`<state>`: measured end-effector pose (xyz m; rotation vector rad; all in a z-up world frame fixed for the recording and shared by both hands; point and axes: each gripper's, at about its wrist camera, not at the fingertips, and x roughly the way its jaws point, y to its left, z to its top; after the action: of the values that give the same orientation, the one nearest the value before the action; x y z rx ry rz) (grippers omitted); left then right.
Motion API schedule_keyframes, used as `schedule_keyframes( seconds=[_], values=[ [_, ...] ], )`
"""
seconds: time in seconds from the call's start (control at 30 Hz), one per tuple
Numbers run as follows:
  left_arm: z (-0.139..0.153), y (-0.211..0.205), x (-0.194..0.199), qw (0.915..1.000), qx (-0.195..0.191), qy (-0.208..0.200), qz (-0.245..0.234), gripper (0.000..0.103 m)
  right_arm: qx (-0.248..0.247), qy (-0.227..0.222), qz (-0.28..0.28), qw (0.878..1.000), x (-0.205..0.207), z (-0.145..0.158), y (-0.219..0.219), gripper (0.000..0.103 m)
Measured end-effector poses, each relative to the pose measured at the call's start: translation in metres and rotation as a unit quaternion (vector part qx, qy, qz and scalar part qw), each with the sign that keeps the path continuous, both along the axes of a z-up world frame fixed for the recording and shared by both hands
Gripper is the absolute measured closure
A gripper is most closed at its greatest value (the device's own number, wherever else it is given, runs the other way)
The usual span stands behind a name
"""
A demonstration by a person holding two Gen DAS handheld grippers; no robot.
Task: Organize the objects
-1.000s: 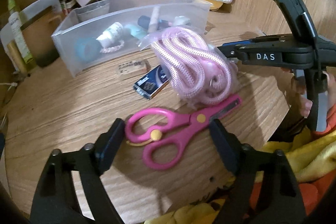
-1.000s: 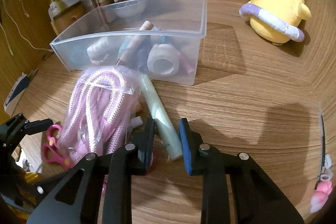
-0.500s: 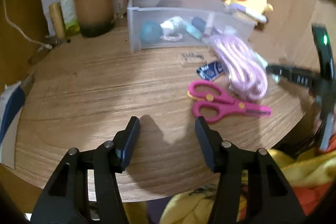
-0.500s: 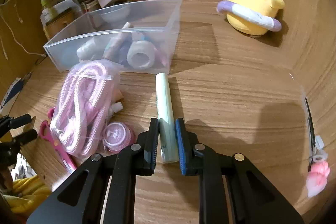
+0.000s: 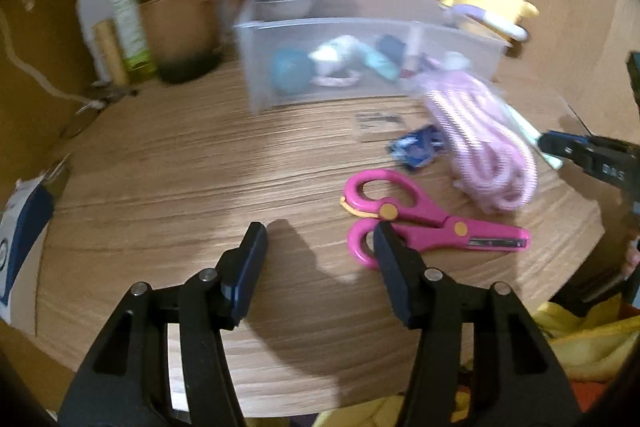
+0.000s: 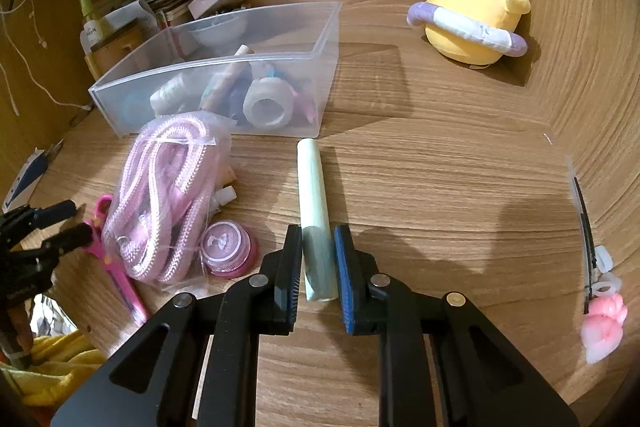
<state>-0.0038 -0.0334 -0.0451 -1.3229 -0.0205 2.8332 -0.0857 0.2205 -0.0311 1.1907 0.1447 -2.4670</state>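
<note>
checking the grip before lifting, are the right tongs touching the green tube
Touching: the right wrist view shows the right tongs closed on the green tube, both pads pressed against its near end.

Pale green tube (image 6: 314, 203); pink scissors (image 5: 424, 219); pink-white striped rope (image 6: 168, 187); yellow plush chick (image 6: 476, 7).

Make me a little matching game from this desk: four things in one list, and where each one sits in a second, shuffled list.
Things:
1. green tube
2. tape roll
3. scissors
4. plush chick

Places:
A. standing at the back of the desk, apart from the bin
B. inside the clear bin
C. clamped in the right gripper
D. flat on the desk, just ahead of the left gripper, whose jaws are apart with nothing in them

Pairs: 1-C, 2-B, 3-D, 4-A
</note>
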Motion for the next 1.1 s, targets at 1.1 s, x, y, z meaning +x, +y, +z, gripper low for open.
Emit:
schedule_keyframes(
  seconds=[1.1],
  values=[
    [-0.001,-0.013,-0.046,0.993,-0.01,-0.04,-0.111,0.034,0.003,-0.016,0.003,1.0,-0.017,-0.006,-0.013,0.08]
  ],
)
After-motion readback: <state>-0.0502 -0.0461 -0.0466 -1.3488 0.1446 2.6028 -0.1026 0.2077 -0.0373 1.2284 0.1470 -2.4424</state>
